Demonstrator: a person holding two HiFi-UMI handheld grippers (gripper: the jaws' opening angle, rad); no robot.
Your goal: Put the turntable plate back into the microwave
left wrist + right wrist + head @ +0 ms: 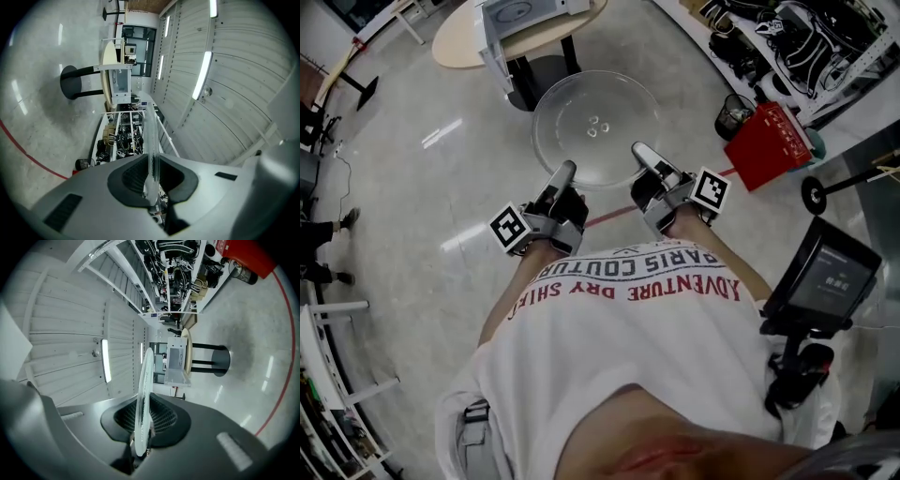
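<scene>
A clear glass turntable plate (pixel 595 128) hangs flat in the air above the floor, held by its near rim from both sides. My left gripper (pixel 563 178) is shut on the rim at the near left, my right gripper (pixel 641 157) on the rim at the near right. In the left gripper view the plate (pixel 152 140) shows edge-on between the jaws of the left gripper (pixel 151 187). The right gripper view shows the plate (pixel 144 394) edge-on too, clamped by the right gripper (pixel 139 437). The white microwave (pixel 520 19) stands on a round table ahead, its door side facing me.
The round beige table (pixel 459 37) rests on a black pedestal (pixel 539 80). A red box (pixel 769 142) and a black bin (pixel 733 115) stand at the right by cluttered shelves (pixel 797 42). A stand with a screen (pixel 825 277) is close at my right. A red floor line (pixel 609 216) runs under me.
</scene>
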